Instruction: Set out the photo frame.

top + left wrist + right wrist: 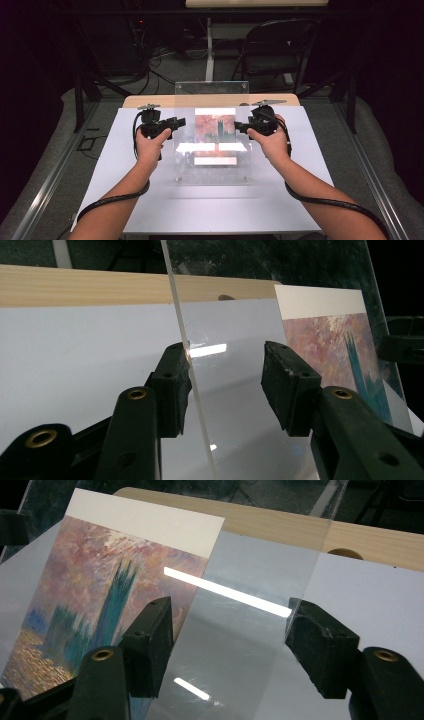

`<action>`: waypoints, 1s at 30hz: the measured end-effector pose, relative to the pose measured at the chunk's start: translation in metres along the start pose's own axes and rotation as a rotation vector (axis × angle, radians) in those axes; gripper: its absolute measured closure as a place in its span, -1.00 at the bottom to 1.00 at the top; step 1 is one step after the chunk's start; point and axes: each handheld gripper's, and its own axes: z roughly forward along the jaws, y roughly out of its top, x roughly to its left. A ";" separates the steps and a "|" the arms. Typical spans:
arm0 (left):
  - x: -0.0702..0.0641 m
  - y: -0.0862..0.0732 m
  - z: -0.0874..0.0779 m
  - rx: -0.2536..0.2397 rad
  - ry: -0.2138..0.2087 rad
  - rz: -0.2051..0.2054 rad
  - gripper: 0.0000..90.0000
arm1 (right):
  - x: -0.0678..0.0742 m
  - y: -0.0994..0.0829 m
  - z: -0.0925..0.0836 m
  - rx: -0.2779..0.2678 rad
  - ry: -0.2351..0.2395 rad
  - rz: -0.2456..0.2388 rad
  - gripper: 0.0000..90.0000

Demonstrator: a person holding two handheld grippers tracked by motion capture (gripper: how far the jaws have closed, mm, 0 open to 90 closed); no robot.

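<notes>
White tabletop (150,200), dim room beyond. Clear acrylic sheet (212,135) tilted up over art print (215,127), spanning between both grippers. Left gripper (172,123): jaws straddling sheet's near edge, unclamped. Right gripper (243,127): likewise straddling opposite edge, released. Both equally near.
</notes>
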 end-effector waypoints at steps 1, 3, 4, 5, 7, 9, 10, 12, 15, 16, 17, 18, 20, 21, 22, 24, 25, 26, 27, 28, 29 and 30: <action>-0.001 0.000 -0.001 0.000 0.005 0.004 0.22 | 0.001 0.000 -0.002 -0.002 -0.002 0.002 -0.17; -0.003 0.000 -0.004 0.001 0.003 0.015 0.23 | 0.003 0.000 -0.006 -0.002 -0.006 -0.002 -0.14; -0.004 0.000 -0.006 0.000 0.004 0.019 0.23 | 0.004 0.000 -0.007 -0.003 -0.005 0.000 -0.13; -0.004 0.000 -0.007 0.002 0.003 0.021 0.23 | 0.004 0.001 -0.009 -0.004 -0.007 0.000 -0.12; -0.006 0.000 -0.010 0.001 0.004 0.030 0.24 | 0.006 0.000 -0.012 -0.009 -0.008 -0.003 -0.10; -0.009 0.000 -0.013 -0.001 0.006 0.039 0.25 | 0.007 0.000 -0.015 -0.014 -0.009 -0.007 -0.07; -0.010 -0.001 -0.015 0.000 0.004 0.043 0.25 | 0.008 0.000 -0.017 -0.013 -0.010 -0.001 -0.06; -0.012 -0.002 -0.018 -0.009 0.006 0.049 0.26 | 0.009 0.000 -0.021 -0.015 -0.010 -0.007 -0.02; -0.015 -0.003 -0.023 -0.017 -0.001 0.054 0.29 | 0.011 0.000 -0.027 -0.018 -0.009 0.000 0.03; -0.016 -0.004 -0.025 -0.018 0.000 0.057 0.30 | 0.012 -0.001 -0.029 -0.020 -0.010 -0.001 0.04; -0.016 -0.005 -0.027 -0.022 -0.005 0.060 0.31 | 0.012 -0.001 -0.031 -0.016 -0.009 -0.009 0.05; -0.017 -0.006 -0.030 -0.021 -0.007 0.065 0.32 | 0.013 -0.001 -0.032 -0.022 -0.008 -0.013 0.07; -0.019 -0.007 -0.034 -0.028 -0.013 0.073 0.34 | 0.015 -0.001 -0.037 -0.021 -0.003 -0.017 0.11; -0.020 -0.008 -0.036 -0.033 -0.017 0.074 0.35 | 0.015 -0.002 -0.040 -0.018 -0.001 -0.021 0.13; -0.021 -0.008 -0.038 -0.031 -0.018 0.078 0.36 | 0.016 -0.002 -0.042 -0.018 0.001 -0.026 0.15; -0.022 -0.009 -0.041 -0.034 -0.019 0.087 0.37 | 0.017 -0.002 -0.046 -0.020 0.002 -0.035 0.17; -0.023 -0.009 -0.043 -0.033 -0.023 0.090 0.38 | 0.018 -0.003 -0.047 -0.018 0.004 -0.036 0.18; -0.024 -0.010 -0.044 -0.035 -0.026 0.094 0.39 | 0.019 -0.003 -0.050 -0.013 0.003 -0.041 0.19; -0.025 -0.011 -0.046 -0.036 -0.026 0.095 0.40 | 0.020 -0.003 -0.051 -0.013 0.001 -0.041 0.20; -0.026 -0.011 -0.047 -0.036 -0.027 0.098 0.40 | 0.021 -0.003 -0.053 -0.009 -0.001 -0.047 0.20; -0.026 -0.012 -0.048 -0.039 -0.028 0.099 0.41 | 0.022 -0.003 -0.055 -0.007 -0.003 -0.051 0.21; -0.027 -0.012 -0.050 -0.038 -0.028 0.104 0.41 | 0.023 -0.003 -0.056 -0.008 -0.003 -0.054 0.22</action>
